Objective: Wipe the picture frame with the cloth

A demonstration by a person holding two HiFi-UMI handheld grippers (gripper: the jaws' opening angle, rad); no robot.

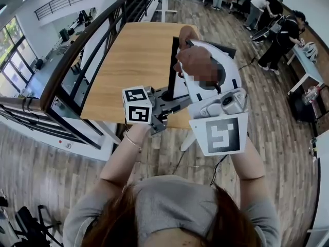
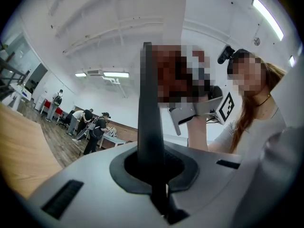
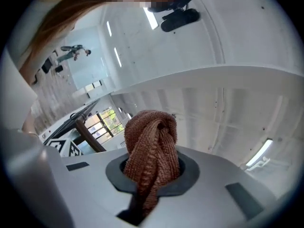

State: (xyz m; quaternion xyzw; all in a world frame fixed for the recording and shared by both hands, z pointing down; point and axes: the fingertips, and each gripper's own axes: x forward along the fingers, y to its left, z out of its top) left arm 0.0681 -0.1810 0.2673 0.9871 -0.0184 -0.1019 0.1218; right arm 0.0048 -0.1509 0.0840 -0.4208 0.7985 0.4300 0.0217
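The black picture frame (image 1: 172,60) stands edge-on above the wooden table (image 1: 128,55), raised off it. My left gripper (image 1: 165,95) is shut on the frame's lower edge. In the left gripper view the frame (image 2: 148,108) rises upright from between the jaws of the left gripper (image 2: 154,170). My right gripper (image 1: 191,51) is shut on a bunched brown knitted cloth (image 1: 196,63), which lies against the frame's upper part. The right gripper view shows the cloth (image 3: 151,146) sticking up out of the right gripper (image 3: 152,170), with the ceiling behind it.
A dark railing (image 1: 85,55) runs along the table's left side over a lower floor. Several people (image 1: 280,32) stand by white tables at the back right. Wooden floor (image 1: 267,138) surrounds the table.
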